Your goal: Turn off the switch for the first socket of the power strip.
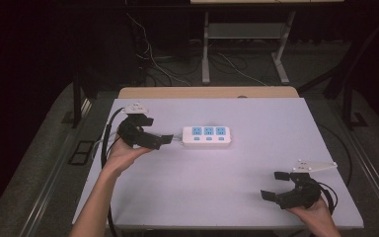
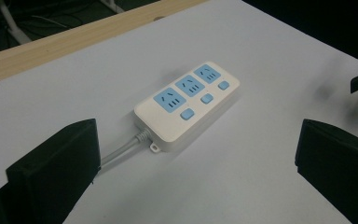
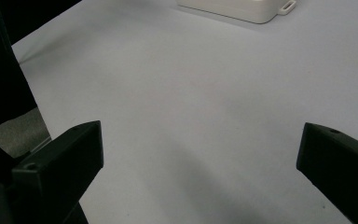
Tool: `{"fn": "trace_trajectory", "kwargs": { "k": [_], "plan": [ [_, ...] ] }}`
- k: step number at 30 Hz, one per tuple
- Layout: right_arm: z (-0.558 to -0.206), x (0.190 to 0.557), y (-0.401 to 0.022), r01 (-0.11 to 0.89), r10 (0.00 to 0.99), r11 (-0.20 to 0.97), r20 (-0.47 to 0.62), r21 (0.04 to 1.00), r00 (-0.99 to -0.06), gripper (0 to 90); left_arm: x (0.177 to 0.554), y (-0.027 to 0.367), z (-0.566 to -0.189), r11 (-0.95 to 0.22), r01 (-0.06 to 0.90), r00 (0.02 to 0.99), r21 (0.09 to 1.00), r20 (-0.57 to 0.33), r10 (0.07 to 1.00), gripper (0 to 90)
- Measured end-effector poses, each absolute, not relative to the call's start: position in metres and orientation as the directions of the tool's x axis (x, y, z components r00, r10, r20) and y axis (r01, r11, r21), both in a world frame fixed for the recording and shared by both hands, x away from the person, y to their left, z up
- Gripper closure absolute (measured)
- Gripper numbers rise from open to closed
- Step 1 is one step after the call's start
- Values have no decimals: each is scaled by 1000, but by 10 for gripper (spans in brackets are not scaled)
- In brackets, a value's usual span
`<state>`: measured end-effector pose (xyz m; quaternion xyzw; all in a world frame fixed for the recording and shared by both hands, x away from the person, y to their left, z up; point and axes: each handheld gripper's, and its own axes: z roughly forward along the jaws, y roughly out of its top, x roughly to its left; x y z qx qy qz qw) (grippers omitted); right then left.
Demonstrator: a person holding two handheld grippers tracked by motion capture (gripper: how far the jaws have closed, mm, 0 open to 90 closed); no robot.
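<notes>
Dark floor and tangled cables surround the white table point(image 1: 217, 197) where I am working; a strip of pale wood point(image 1: 207, 92) edges its far side. Near the middle of the tabletop, a little toward my left, lies the power strip point(image 1: 207, 137), a white bar with three blue socket faces in a row and a small blue switch point(image 2: 187, 114) in front of each one. I can read no brand name or lettering on it; if the casing carries any print, it is too small to make out. Its grey cord point(image 2: 121, 154) leaves the end nearest my left hand.

My left tongs point(image 1: 165, 139) sit just beside that cord end, pointing along the table at the strip. Their jaws stand wide apart with nothing between them, and they touch neither the strip nor the cord in the left gripper view.

My right tongs point(image 1: 275, 185) rest well apart from the strip, near the table's front right corner. Their jaws are also spread wide over bare tabletop, gripping nothing.
</notes>
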<state>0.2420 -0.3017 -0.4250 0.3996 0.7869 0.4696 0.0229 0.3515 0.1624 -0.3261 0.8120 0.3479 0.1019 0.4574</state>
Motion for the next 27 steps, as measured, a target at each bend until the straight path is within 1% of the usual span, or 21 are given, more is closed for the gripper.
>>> {"fn": "trace_trajectory", "kwargs": {
  "k": [13, 27],
  "plan": [
    [-425, 242, -299, 607, 649, 243, 338, 757, -682, 2, 318, 172, -344, -317, 442, 739, 839, -141, 659, 0],
    [-425, 242, -299, 608, 650, 242, 338, 756, -680, 2, 292, 184, -368, -274, 452, 729, 849, -174, 662, 0]
  ]
}}
